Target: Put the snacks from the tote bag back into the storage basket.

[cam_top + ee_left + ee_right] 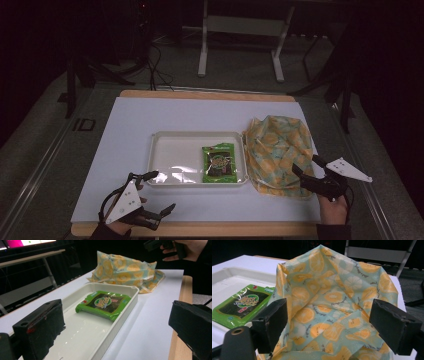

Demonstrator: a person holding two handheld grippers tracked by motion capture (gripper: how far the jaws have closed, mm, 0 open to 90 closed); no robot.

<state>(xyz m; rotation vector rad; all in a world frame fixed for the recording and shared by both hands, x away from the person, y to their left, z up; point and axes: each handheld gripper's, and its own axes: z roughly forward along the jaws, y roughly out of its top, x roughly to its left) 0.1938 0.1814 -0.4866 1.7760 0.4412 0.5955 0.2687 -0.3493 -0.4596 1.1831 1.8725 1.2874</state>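
Nearest the high camera, at about 7 o'clock on the table, the left gripper is held just short of the near-left corner of the white tray, its jaws spread wide with nothing between them. In the left gripper view the tray's near corner is seen between those jaws, untouched. The green snack packet lies flat inside the tray, toward its right end, at about 3 o'clock from the tray's middle.

At 3 o'clock from the tray, touching its right rim, the fruit-print fabric bag is slumped on the white mat. The right gripper is poised at the bag's near-right edge, at about 5 o'clock from it; its jaws are spread on either side of the crumpled cloth and are not yet closed on it, as the right gripper view shows.

It is judged that little has been done: the packet is not yet lifted and the bag not yet held open. Grasping the bag, picking up the packet and putting it inside appear to remain.
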